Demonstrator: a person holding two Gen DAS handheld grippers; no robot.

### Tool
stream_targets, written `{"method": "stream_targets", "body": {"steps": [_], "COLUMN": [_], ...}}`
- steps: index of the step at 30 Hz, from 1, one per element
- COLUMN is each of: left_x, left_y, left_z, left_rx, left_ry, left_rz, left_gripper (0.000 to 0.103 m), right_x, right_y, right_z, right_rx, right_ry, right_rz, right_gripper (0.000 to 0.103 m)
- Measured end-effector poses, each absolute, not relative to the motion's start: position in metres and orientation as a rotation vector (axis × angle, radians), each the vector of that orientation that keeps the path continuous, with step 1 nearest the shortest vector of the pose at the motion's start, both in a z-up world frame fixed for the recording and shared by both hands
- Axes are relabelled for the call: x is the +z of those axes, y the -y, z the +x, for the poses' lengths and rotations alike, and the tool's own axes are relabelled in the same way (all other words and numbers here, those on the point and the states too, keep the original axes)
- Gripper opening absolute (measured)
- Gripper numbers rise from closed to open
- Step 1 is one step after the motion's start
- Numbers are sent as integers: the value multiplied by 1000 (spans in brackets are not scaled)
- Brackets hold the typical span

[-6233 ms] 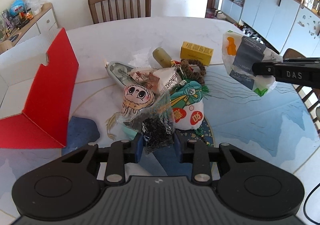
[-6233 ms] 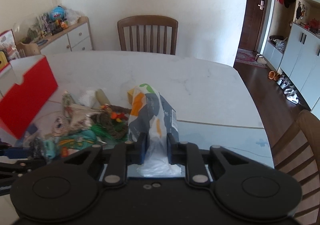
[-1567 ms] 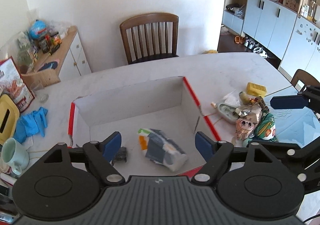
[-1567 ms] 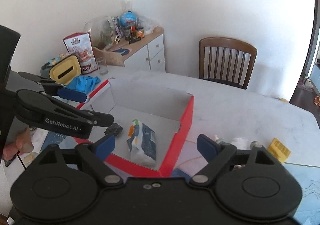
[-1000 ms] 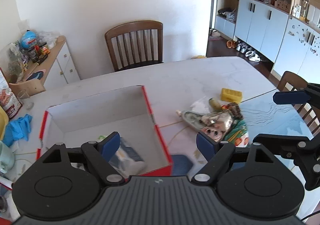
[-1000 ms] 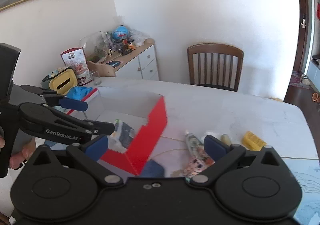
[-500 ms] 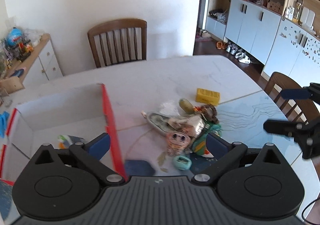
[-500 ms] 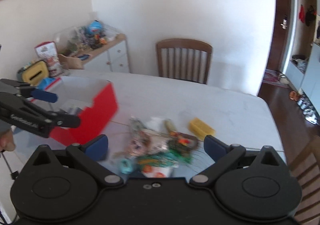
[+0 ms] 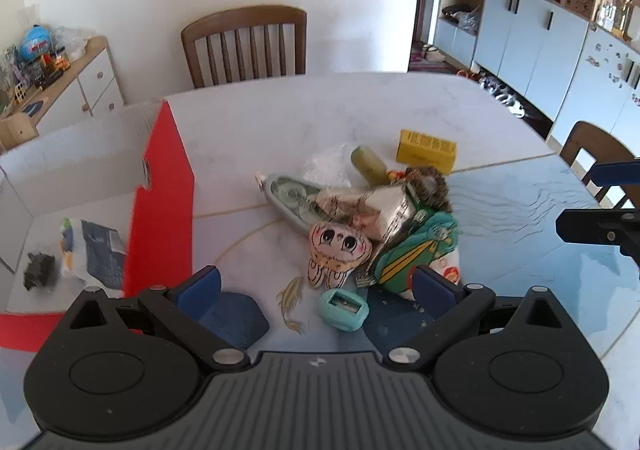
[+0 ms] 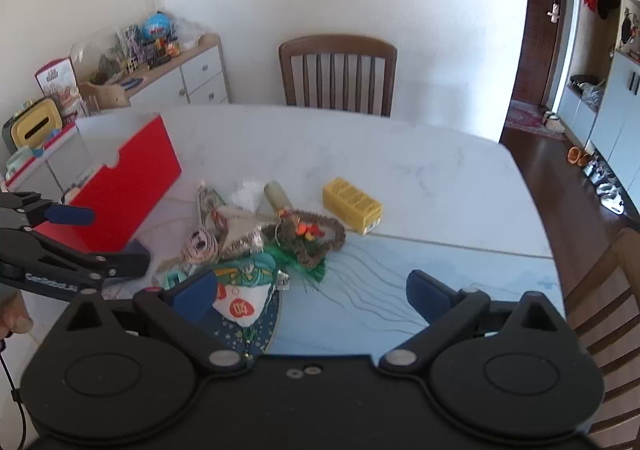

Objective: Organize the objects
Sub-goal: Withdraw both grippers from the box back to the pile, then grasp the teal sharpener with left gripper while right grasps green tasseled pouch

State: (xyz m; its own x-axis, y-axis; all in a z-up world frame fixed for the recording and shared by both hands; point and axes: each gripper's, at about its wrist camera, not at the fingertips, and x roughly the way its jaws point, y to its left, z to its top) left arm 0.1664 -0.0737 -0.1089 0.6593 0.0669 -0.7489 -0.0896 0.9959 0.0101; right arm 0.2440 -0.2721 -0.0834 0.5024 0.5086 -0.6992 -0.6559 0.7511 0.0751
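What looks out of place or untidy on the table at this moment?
Small items still lie in a tangled heap on the table, overlapping each other beside the red box. A teal pencil sharpener and a yellow carton sit apart. Nothing looks spilled or broken.

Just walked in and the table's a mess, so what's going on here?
A person is tidying small items into a red box with a handheld gripper in each hand. A printed bag and a dark packet already lie in the box. Both the left gripper and the right gripper are open and empty, pointed down at the pile on the table.
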Motion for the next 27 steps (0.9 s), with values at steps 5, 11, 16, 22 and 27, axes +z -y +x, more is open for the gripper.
{"method": "stream_targets", "body": {"steps": [5,11,16,22,27], "left_x": [-134,-156,-169,-177,-180], "left_y": [73,74,77,74,75], "left_z": [173,176,179,182,184], "left_rx": [84,69,70,68,47], "left_ry": [-862,-869,-868,-866,-868], "left_rz": [-36,-12,22,0,-8], "left_gripper": [102,102,102,101,94], "right_x": [-103,-126,-139,-152,-158], "right_y": [259,237,221,207,199], "right_z": [251,260,261,264,267], "right_rx": [710,724,748,764,765], "right_ry": [-809,-870,-920,-968,-993], "right_rz": [-230,-217,-199,-180,-163], "right_gripper": [99,95,91,86,82]}}
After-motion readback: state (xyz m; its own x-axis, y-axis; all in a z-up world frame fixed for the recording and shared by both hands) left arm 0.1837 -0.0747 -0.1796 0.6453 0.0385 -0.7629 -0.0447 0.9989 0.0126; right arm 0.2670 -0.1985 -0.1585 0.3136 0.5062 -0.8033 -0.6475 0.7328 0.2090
